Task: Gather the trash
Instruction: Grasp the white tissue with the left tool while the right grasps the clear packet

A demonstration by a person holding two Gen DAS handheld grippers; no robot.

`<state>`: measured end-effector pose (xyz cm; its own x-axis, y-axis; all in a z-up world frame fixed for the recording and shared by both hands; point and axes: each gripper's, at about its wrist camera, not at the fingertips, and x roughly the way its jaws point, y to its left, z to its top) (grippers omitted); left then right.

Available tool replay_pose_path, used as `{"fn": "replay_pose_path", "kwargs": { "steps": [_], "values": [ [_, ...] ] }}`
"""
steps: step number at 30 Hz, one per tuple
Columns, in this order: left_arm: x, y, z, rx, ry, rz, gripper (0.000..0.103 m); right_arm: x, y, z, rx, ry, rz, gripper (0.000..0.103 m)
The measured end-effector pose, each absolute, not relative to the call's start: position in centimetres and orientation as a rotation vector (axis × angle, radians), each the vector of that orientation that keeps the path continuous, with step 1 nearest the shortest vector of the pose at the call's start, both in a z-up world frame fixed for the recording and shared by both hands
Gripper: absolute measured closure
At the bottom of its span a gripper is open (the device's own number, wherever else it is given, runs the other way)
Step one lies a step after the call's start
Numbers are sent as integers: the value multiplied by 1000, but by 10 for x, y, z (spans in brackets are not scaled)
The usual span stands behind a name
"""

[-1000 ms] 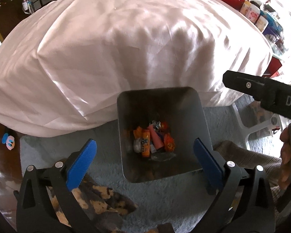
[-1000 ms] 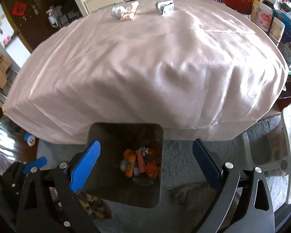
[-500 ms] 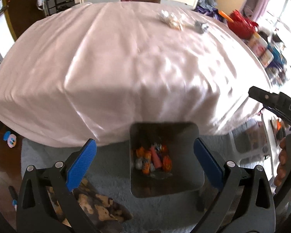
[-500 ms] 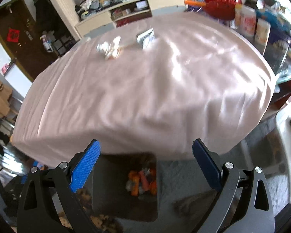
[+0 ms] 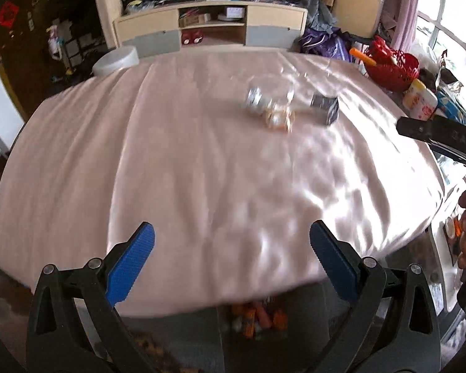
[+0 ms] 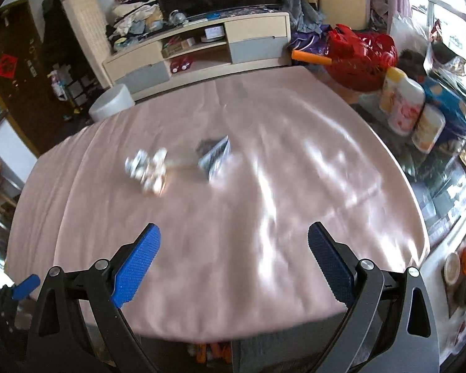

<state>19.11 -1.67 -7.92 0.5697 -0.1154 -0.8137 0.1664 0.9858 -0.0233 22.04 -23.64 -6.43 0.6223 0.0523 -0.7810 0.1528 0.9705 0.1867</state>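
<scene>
- The left tool (image 5: pixel 231 255) hangs over the near edge of the counter (image 5: pixel 177 168), its blue fingers (image 5: pixel 130 261) spread wide with nothing between them.
- The right tool (image 6: pixel 233 255) is spread just as wide and empty, also above the near part of the pink cloth (image 6: pixel 264 217) that covers the counter.
- The trash lies on the far half of the cloth: a crumpled wrapper (image 5: pixel 271 110) and, just beside it to the right, a dark foil packet (image 5: pixel 326 107). Both are blurred.
- From the right camera the same crumpled wrapper (image 6: pixel 147 171) sits left of the foil packet (image 6: pixel 214 155), well ahead of the fingers.
- Below the counter's near edge, a bin (image 5: pixel 254 315) with orange and red scraps shows on the grey floor.
- A red basket (image 6: pixel 362 59) and several tubs (image 6: pixel 404 105) stand off the counter's right side.
- A low shelf unit (image 5: pixel 211 26) stands behind the counter.
</scene>
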Motion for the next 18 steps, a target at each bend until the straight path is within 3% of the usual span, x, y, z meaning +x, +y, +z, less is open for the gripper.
{"fn": "replay_pose_path", "kwargs": {
  "steps": [3,9,18],
  "values": [
    [218,-26,-81,57,940,-185,9,248,-243,-67,289,910,-43,8],
    [265,-47,-95,91,937,-216,24,294,-242,-79,320,925,-36,16],
    [312,-66,-121,94,938,-246,25,339,-228,-118,301,977,-43,18]
  ]
}}
